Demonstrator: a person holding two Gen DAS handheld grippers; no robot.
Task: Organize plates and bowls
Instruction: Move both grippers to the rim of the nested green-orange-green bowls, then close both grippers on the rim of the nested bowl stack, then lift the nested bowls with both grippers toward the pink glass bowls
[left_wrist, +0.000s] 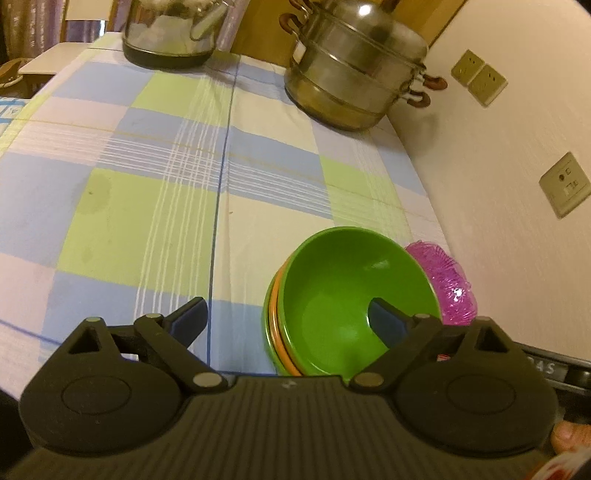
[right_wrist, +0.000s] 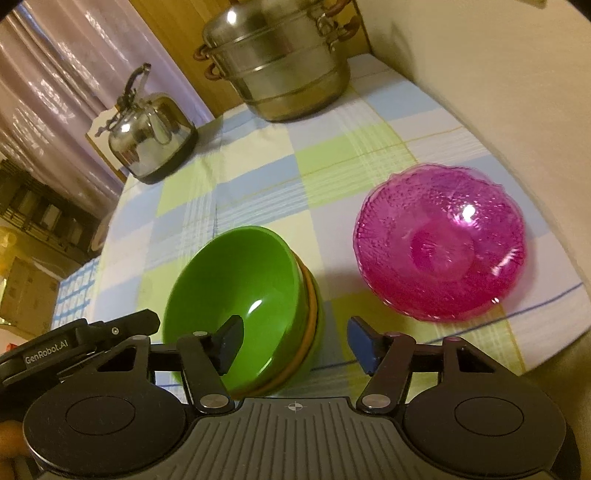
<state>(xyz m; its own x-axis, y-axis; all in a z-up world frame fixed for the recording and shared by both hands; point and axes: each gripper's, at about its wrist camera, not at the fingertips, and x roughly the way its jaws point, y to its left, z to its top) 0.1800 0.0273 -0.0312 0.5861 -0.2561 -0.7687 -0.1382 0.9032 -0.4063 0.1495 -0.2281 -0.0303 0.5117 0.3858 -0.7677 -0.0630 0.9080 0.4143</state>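
A stack of nested bowls, green on top with an orange rim below it (left_wrist: 354, 299) (right_wrist: 236, 291), sits tilted on the checked tablecloth. To its right lies a pink see-through ribbed bowl (right_wrist: 439, 243) (left_wrist: 448, 284). My left gripper (left_wrist: 288, 314) is open and straddles the stack's left wall, with its right finger inside the green bowl and its left finger outside over the cloth. My right gripper (right_wrist: 295, 332) is open too and straddles the stack's right wall, left finger inside, right finger outside. No pad visibly presses on the bowls.
A tiered steel steamer pot (left_wrist: 354, 70) (right_wrist: 280, 62) stands at the back by the wall. A steel kettle (right_wrist: 147, 140) stands at the back left. The wall with sockets (left_wrist: 563, 184) runs close along the table's right edge. The left table edge drops off near clutter.
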